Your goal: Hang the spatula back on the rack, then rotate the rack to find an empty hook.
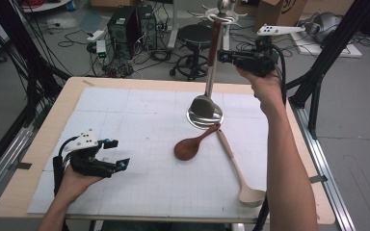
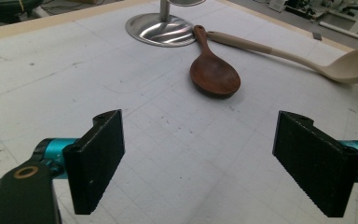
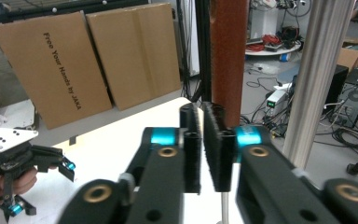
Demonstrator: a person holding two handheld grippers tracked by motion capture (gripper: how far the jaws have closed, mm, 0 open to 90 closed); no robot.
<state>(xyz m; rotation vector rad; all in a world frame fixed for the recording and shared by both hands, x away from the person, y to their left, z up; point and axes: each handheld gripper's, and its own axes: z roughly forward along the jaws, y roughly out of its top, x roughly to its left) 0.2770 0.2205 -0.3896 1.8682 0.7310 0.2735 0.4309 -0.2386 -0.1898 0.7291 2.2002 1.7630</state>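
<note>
Right hand-held gripper point(image 1: 221, 56) is raised at about 1 o'clock over the worktop point(image 1: 43, 139), level with the brown handle of a metal spatula point(image 1: 210, 72) that hangs upright beside the stand's pole point(image 3: 314, 74). In the right gripper view its jaws are drawn almost together with only a thin slit between them; the brown handle stands just behind the right-hand jaw, and whether the jaws pinch it or merely touch it cannot be told. The spatula blade hangs just over the round steel base point(image 1: 192, 120) of the stand, near the worktop's centre. Left hand-held gripper point(image 1: 119, 155) rests low at about 8 o'clock, released, jaws spread wide with nothing between them; bare gridded mat point(image 2: 177, 140) lies under them. From the steel base, a dark wooden spoon point(image 1: 191, 145) lies at 7 o'clock, its handle tip touching the base rim. A pale ladle point(image 1: 238, 173) runs from beside that handle tip out toward 5 o'clock, bowl near the front right edge. The two handles meet near the base.
</note>
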